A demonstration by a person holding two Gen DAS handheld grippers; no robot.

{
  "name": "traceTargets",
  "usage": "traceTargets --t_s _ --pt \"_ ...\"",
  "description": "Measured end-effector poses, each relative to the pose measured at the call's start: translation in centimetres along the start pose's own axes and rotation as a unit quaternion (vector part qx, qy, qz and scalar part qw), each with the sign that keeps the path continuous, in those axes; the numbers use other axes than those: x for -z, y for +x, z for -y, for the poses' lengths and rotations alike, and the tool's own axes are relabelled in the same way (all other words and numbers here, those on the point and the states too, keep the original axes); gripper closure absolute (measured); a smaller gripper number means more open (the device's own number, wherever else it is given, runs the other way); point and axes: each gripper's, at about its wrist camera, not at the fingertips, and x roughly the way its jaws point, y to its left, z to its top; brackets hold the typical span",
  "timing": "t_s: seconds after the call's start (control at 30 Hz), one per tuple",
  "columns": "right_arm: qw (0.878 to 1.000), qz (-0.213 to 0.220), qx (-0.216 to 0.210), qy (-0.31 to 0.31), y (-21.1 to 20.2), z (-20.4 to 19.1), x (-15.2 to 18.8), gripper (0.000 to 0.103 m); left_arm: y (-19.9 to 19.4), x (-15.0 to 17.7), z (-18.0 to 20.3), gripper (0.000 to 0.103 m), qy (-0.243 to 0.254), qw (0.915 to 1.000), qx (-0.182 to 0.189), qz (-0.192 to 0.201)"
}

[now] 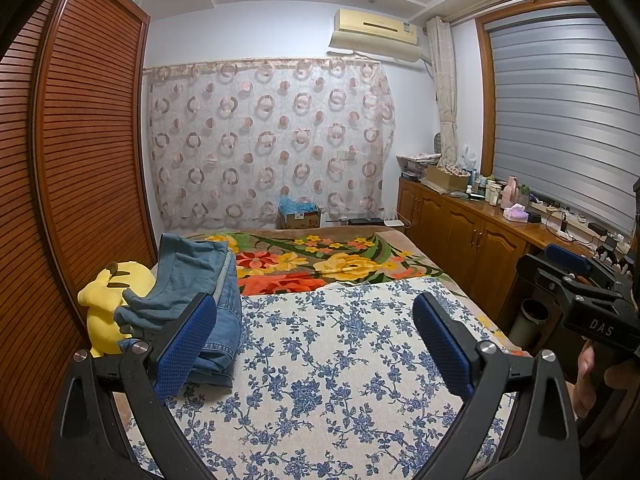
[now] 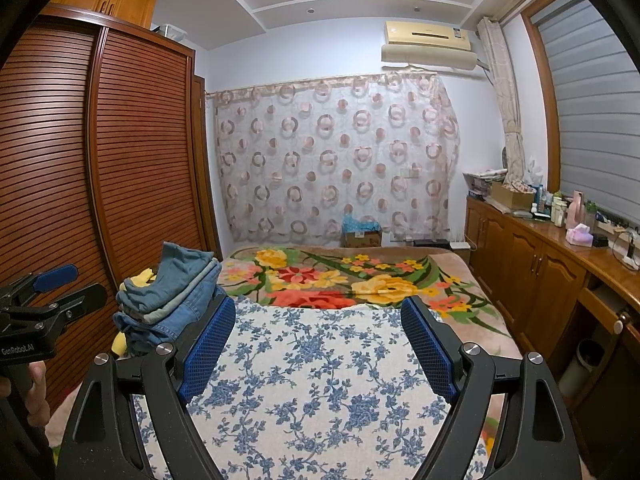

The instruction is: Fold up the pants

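Observation:
A stack of folded blue denim pants (image 1: 200, 292) sits at the left edge of the bed, on the white cloth with blue flowers (image 1: 332, 360). It also shows in the right wrist view (image 2: 176, 300). My left gripper (image 1: 316, 344) is open and empty, held above the cloth, with its left finger just in front of the stack. My right gripper (image 2: 318, 344) is open and empty above the same cloth (image 2: 320, 380). Each gripper shows at the edge of the other's view: the right one (image 1: 576, 280) and the left one (image 2: 60, 292).
A yellow plush toy (image 1: 108, 304) lies left of the pants against the slatted wardrobe (image 1: 80, 160). A bright floral blanket (image 1: 320, 264) covers the far half of the bed. A wooden cabinet (image 1: 480, 240) with bottles runs along the right. A bin (image 1: 530, 320) stands below it.

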Motion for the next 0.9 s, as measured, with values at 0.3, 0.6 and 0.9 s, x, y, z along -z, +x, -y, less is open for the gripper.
traceTargets --t_s 0.3,0.6,0.9 --pt "1.000 0.000 0.000 0.000 0.01 -0.01 0.04 0.017 -0.01 0.04 0.04 0.004 -0.001 1.0000 0.000 0.000" --pt "1.000 0.000 -0.001 -0.001 -0.01 0.01 0.03 0.017 -0.02 0.08 0.03 0.004 0.000 1.0000 0.000 0.001" --pt "1.000 -0.001 -0.005 0.002 0.00 0.15 0.06 0.017 -0.02 0.12 0.06 0.004 -0.001 1.0000 0.000 0.001"
